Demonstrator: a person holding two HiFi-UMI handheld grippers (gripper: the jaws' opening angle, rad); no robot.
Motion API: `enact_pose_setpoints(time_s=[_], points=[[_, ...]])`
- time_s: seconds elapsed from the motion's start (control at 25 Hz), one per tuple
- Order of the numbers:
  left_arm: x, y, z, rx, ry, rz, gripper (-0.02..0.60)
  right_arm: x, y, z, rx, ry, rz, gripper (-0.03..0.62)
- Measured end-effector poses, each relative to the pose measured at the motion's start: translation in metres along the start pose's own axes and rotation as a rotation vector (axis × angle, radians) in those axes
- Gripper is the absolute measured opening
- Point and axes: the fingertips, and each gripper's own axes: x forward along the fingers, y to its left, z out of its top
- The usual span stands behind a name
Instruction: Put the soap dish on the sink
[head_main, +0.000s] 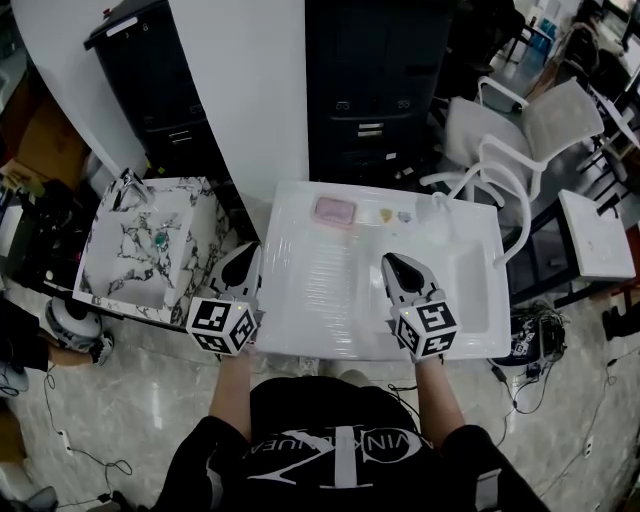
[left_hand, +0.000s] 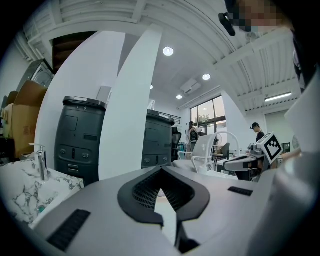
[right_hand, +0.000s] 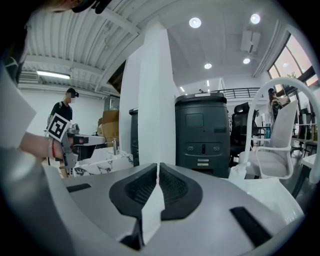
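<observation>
The pink soap dish (head_main: 334, 210) lies on the back ledge of the white sink unit (head_main: 300, 335), left of the ledge's middle. My left gripper (head_main: 243, 262) hovers over the unit's front left corner, jaws shut with nothing between them. My right gripper (head_main: 392, 264) hangs above the drainboard next to the basin, also shut and empty. Both point toward the back ledge, well short of the dish. In the left gripper view the left gripper (left_hand: 161, 172) has its tips together; in the right gripper view the right gripper (right_hand: 158, 167) does too. Neither gripper view shows the dish.
Two small items (head_main: 386, 214) lie on the ledge right of the dish, by a white faucet (head_main: 470, 185). A marble-patterned sink (head_main: 150, 245) stands at the left. Dark cabinets (head_main: 370, 90) and a white pillar (head_main: 255, 90) rise behind; a white chair (head_main: 540, 130) is at back right.
</observation>
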Motion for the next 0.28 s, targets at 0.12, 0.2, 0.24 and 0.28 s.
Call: enact_pose_setpoints(time_s=[0.12, 0.2, 0.24, 0.28], points=[[0.0024, -0.0019, -0.0010, -0.001, 0.005, 0.000, 0.012, -0.0010, -0.0035, -0.0023, 0.006, 0.006, -0.001, 0.034], [0.0040, -0.0024, -0.0027, -0.002, 0.008, 0.001, 0.012, -0.0008, -0.0051, -0.0047, 0.011, 0.010, -0.002, 0.034], [0.0048, -0.0025, -0.0036, -0.003, 0.009, 0.001, 0.012, -0.0005, -0.0057, -0.0059, 0.013, 0.012, -0.001, 0.034], [0.0055, -0.0025, -0.0046, -0.003, 0.011, 0.001, 0.012, -0.0001, -0.0062, -0.0071, 0.015, 0.015, -0.001, 0.034]])
